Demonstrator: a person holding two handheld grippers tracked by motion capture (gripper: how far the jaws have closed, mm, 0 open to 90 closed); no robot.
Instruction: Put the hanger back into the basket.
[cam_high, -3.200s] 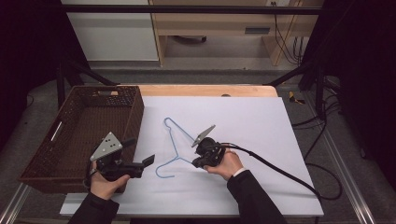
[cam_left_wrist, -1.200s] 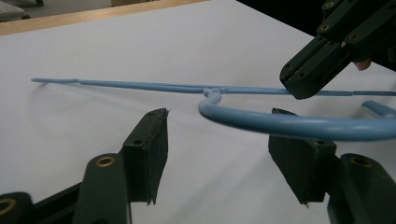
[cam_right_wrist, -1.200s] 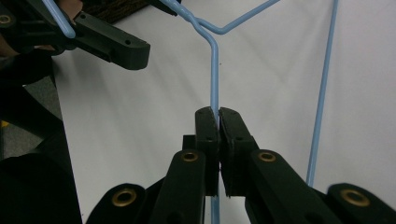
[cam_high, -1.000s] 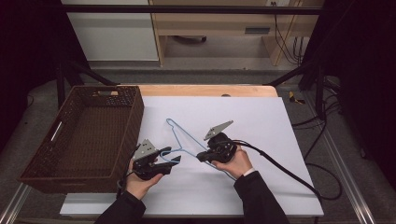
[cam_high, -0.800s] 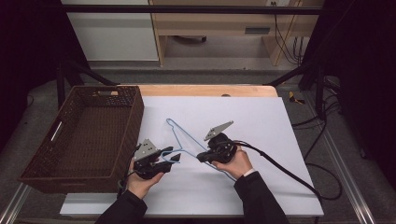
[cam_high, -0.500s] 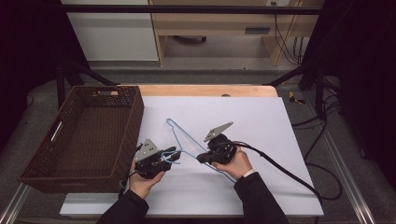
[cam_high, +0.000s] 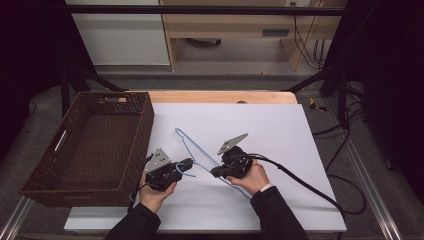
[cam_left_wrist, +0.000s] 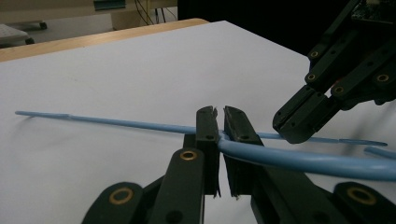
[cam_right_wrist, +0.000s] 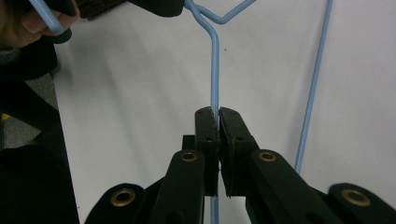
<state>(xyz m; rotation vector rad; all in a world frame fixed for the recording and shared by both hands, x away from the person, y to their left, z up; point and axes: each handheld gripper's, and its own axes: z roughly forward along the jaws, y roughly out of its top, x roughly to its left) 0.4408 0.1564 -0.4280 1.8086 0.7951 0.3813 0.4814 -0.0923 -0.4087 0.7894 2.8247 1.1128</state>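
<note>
**Both grippers clamped on the hanger**

We hold the left gripper (cam_high: 186, 163) and the right gripper (cam_high: 216, 172) near the front edge of the table (cam_high: 280, 125), close to the middle of that edge. The hanger (cam_high: 186, 137), a thin blue wire one, lies on the white sheet between them, its long straight side running back and left toward the basket (cam_high: 90, 145), which stands at the left edge.

In the left gripper view our jaws have just been closing, and they now stand all but together, with the hanger (cam_left_wrist: 299, 161) pinched between the pads near their tips. The wire leaves the grip to the right as a thick curve, the hook part, while a thinner straight run passes behind the tips and off to the left, low over the sheet. The right gripper (cam_left_wrist: 303, 123) shows there too, its tips down on the wire just to the right of ours.

In the right gripper view the jaws are likewise pressed together, and the hanger (cam_right_wrist: 214, 65) enters the narrow slit between the pads from above. It runs straight up from the grip to the twisted neck, where the left gripper (cam_right_wrist: 154, 5) meets it at the top of the view. The other straight side passes to the right of the jaws, apart from them.

The two grips sit near each other, either side of the neck.
</note>
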